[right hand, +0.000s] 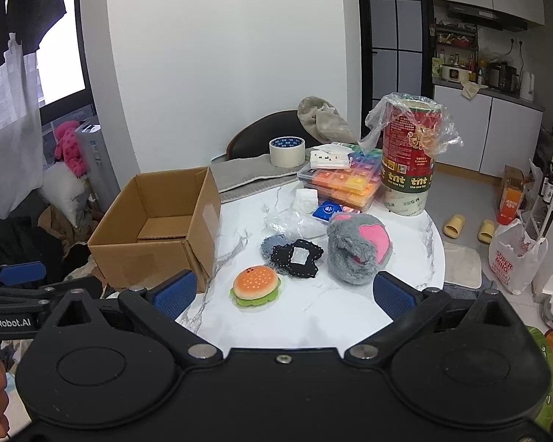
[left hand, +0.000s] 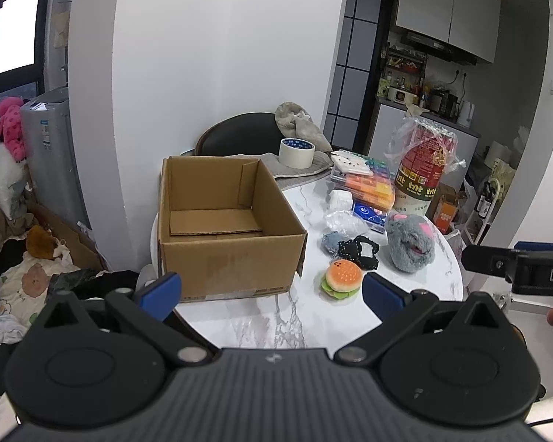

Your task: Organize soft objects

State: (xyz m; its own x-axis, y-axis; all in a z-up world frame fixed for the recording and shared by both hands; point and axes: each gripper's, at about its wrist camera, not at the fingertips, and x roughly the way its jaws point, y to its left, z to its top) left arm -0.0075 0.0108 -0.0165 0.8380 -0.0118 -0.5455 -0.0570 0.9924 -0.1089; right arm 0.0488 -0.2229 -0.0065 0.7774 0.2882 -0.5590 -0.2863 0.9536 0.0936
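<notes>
As both my left tool (left hand: 271, 296) and right tool (right hand: 283, 294) hover open, the squashy orange burger plush (right hand: 255, 286) may slip beside the brown cardboard box (right hand: 155, 232)

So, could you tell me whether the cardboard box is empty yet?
Empty of toys: the box is open, and only a loose cardboard sheet lies on its floor. The burger and grey plush sit on the table.

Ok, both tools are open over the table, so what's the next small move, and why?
Probably bring the right tool forward and down onto the burger plush. It lies nearest, almost between the open fingers, and nothing rests on it. The cardboard box beside it is open, and no soft toy shows inside.
</notes>
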